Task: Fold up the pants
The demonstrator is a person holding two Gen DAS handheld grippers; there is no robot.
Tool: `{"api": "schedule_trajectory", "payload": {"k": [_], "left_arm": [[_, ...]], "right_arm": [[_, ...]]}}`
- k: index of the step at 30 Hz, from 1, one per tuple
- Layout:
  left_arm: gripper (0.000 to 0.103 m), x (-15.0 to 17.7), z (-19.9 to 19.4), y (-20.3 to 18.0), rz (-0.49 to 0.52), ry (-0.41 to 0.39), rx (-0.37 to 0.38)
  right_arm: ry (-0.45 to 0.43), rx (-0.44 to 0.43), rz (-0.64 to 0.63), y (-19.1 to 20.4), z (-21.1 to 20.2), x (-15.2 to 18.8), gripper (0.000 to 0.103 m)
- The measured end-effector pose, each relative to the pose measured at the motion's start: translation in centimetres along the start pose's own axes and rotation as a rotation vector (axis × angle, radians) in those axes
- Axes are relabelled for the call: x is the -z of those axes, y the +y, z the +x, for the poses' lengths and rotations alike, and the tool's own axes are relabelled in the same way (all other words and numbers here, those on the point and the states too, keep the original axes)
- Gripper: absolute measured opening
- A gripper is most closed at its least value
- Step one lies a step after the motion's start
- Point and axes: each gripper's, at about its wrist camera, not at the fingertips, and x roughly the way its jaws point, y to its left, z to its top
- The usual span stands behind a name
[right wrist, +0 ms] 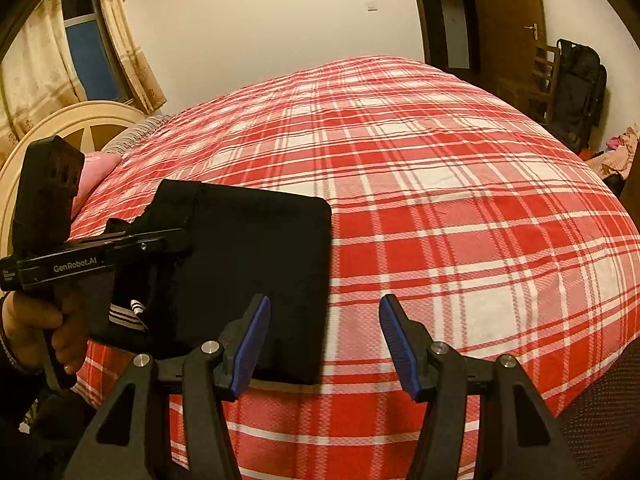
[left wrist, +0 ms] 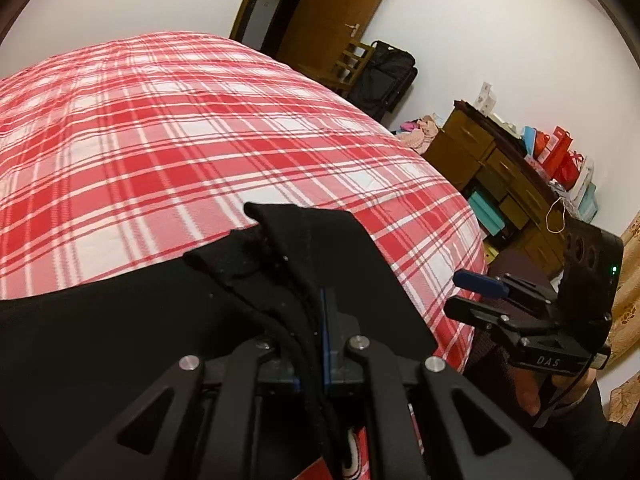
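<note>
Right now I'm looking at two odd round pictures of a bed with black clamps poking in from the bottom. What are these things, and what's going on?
There is no robot here. A person holds a hand-operated clamp tool in each hand, and each tool carries a wide-angle camera looking forward along its two fingers, which is why the pictures bulge.

One picture comes from the left gripper. Its fingers are closed on an edge of the black pants.

The other comes from the right gripper. Its blue-padded fingers stand apart and hold nothing. This view also shows the person's left hand gripping the other tool's handle.

The pants lie partly folded near the edge of the bed with the red plaid cover; the job is folding them.
</note>
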Motion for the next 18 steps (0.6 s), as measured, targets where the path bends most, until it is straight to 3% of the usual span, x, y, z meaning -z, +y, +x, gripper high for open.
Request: {"api": "schedule_trajectory", "payload": {"k": [18], "left_arm": [[0.007,2.3,-4.9,5.1,-0.098,-0.070,-0.046]], "right_arm": [[0.008,-0.031,-0.063,4.5,0.9,0.6,0.062]]}}
